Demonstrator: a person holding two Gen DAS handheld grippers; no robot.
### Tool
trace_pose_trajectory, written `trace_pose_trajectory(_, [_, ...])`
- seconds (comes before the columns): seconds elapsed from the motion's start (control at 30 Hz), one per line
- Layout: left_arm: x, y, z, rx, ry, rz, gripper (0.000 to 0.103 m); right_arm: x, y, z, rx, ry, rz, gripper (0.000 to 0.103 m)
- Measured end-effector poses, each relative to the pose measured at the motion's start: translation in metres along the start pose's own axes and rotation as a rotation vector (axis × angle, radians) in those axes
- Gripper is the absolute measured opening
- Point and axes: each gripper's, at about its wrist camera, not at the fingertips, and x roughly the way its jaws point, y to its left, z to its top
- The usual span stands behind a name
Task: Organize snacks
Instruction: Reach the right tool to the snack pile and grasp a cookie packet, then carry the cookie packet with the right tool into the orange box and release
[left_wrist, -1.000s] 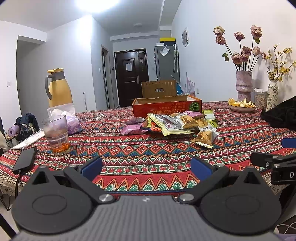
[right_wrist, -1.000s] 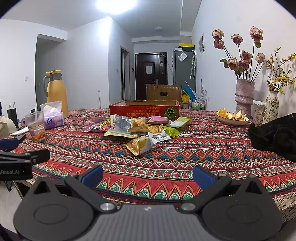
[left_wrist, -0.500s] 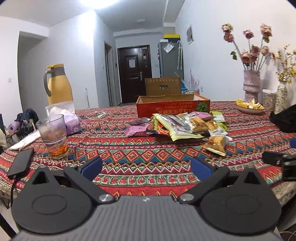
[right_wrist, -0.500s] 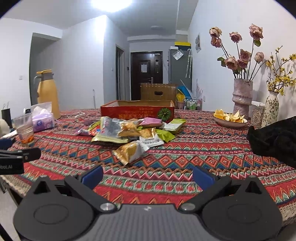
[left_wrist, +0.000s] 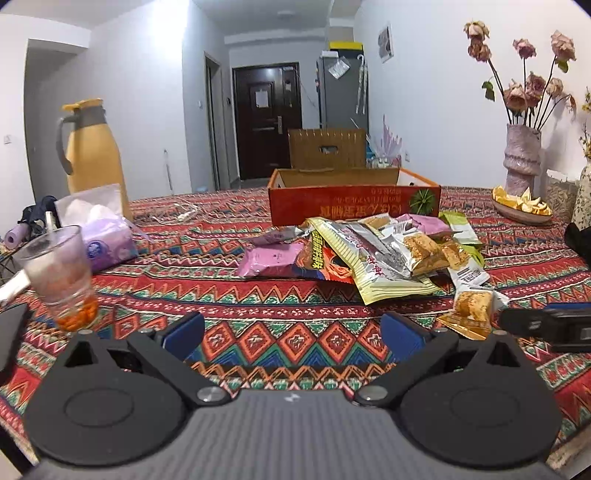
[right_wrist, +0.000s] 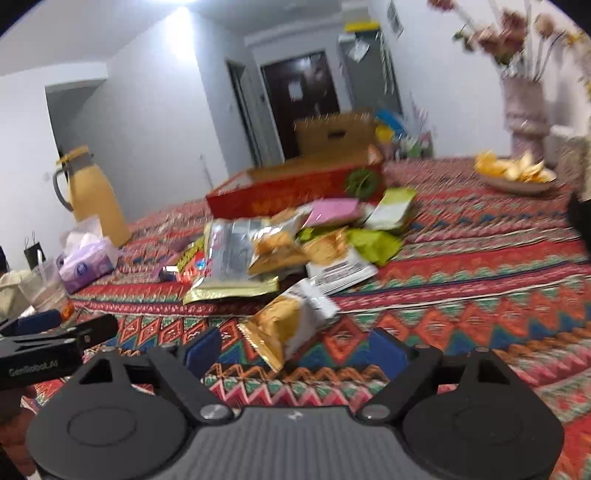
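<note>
A pile of snack packets (left_wrist: 369, 251) (right_wrist: 280, 251) lies on the patterned tablecloth in front of an open red cardboard box (left_wrist: 354, 199) (right_wrist: 295, 192). One gold and white packet (right_wrist: 291, 328) (left_wrist: 471, 310) lies apart, nearest to me. My right gripper (right_wrist: 295, 349) is low over the table with that packet between its blue pads; the jaws are closing and the pads are not touching it. In the left wrist view the right gripper's finger (left_wrist: 546, 325) shows just right of that packet. My left gripper (left_wrist: 291, 338) stands open over bare cloth, short of the pile.
On the left stand a glass (left_wrist: 59, 273), a purple tissue pack (left_wrist: 107, 240) and a yellow jug (left_wrist: 92, 155). A phone (left_wrist: 11, 332) lies at the left edge. A dish of yellow pieces (left_wrist: 521, 206) and a vase (left_wrist: 522, 155) are far right.
Both grippers have moved forward over the table toward the snacks. The right wrist view has tilted, its jaws have narrowed, and the gold packet now lies between them.
</note>
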Motion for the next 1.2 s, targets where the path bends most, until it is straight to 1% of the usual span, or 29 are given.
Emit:
trace_pose_trajectory(0.07, [0.011,0.0,0.003,0.001,0.008,0.0,0.103,0.022,0.007,0.006,-0.013,0.025,0.005,0.085])
trace_pose_trajectory(0.13, [0.019,0.001,0.006,-0.002,0.014,-0.003,0.103,0.043,0.013,0.011,-0.031,0.042,-0.002,0.081])
trace_pose_trajectory(0.17, [0.023,0.001,0.008,0.0,0.014,-0.005,0.103,0.052,0.015,0.013,-0.045,0.048,-0.013,0.075])
trace_pose_trajectory(0.2, [0.027,0.001,0.01,0.004,0.011,-0.005,0.103,0.059,0.017,0.015,-0.057,0.055,-0.028,0.066])
trace_pose_trajectory(0.23, [0.03,-0.001,0.012,0.008,0.009,-0.004,0.103,0.066,0.018,0.016,-0.071,0.067,-0.051,0.06])
trace_pose_trajectory(0.27, [0.033,-0.002,0.015,0.012,0.006,-0.006,0.103,0.07,0.018,0.017,-0.083,0.072,-0.065,0.047])
trace_pose_trajectory(0.3, [0.036,-0.005,0.018,0.013,0.003,-0.012,0.103,0.072,0.016,0.018,-0.099,0.069,-0.08,0.04])
trace_pose_trajectory(0.33, [0.039,-0.008,0.021,0.013,0.002,-0.023,0.103,0.072,0.014,0.019,-0.118,0.066,-0.101,0.039])
trace_pose_trajectory(0.4, [0.045,-0.018,0.029,0.014,-0.007,-0.07,0.103,0.065,0.002,0.021,-0.129,0.059,-0.125,0.039])
trace_pose_trajectory(0.5, [0.054,-0.044,0.04,0.021,-0.011,-0.154,0.103,0.053,-0.027,0.027,-0.098,0.056,-0.138,0.039])
trace_pose_trajectory(0.57, [0.064,-0.066,0.05,0.023,-0.001,-0.206,0.103,0.049,-0.045,0.03,-0.094,0.053,-0.171,0.039])
trace_pose_trajectory(0.6, [0.071,-0.076,0.054,0.028,0.006,-0.217,0.103,0.049,-0.053,0.031,-0.099,0.055,-0.189,0.039])
trace_pose_trajectory(0.63, [0.079,-0.088,0.058,0.037,0.014,-0.211,0.103,0.048,-0.062,0.032,-0.1,0.053,-0.202,0.039])
trace_pose_trajectory(0.7, [0.095,-0.11,0.064,0.063,0.019,-0.176,0.103,0.047,-0.076,0.035,-0.093,0.056,-0.209,0.039])
trace_pose_trajectory(0.73, [0.105,-0.119,0.065,0.074,0.037,-0.149,0.102,0.047,-0.083,0.036,-0.087,0.059,-0.206,0.039])
trace_pose_trajectory(0.77, [0.114,-0.126,0.066,0.076,0.054,-0.132,0.094,0.047,-0.088,0.036,-0.082,0.061,-0.197,0.039])
trace_pose_trajectory(0.8, [0.121,-0.131,0.066,0.076,0.066,-0.127,0.083,0.047,-0.093,0.036,-0.076,0.062,-0.187,0.039])
trace_pose_trajectory(0.87, [0.138,-0.138,0.064,0.071,0.126,-0.105,0.073,0.048,-0.101,0.037,-0.059,0.067,-0.165,0.039])
trace_pose_trajectory(0.9, [0.145,-0.138,0.062,0.057,0.148,-0.095,0.066,0.048,-0.105,0.037,-0.053,0.064,-0.153,0.039])
trace_pose_trajectory(0.93, [0.147,-0.139,0.06,0.051,0.143,-0.085,0.065,0.049,-0.107,0.038,-0.054,0.064,-0.146,0.039])
trace_pose_trajectory(0.97, [0.144,-0.141,0.058,0.06,0.118,-0.072,0.052,0.049,-0.109,0.039,-0.053,0.063,-0.141,0.039])
trace_pose_trajectory(1.0, [0.143,-0.141,0.058,0.069,0.115,-0.068,0.042,0.048,-0.111,0.038,-0.048,0.063,-0.134,0.039])
trace_pose_trajectory(1.1, [0.135,-0.138,0.057,0.056,0.12,-0.089,0.041,0.047,-0.11,0.037,-0.046,0.057,-0.129,0.039])
trace_pose_trajectory(1.2, [0.115,-0.135,0.056,0.066,0.116,-0.099,0.041,0.042,-0.108,0.034,-0.049,0.051,-0.126,0.039])
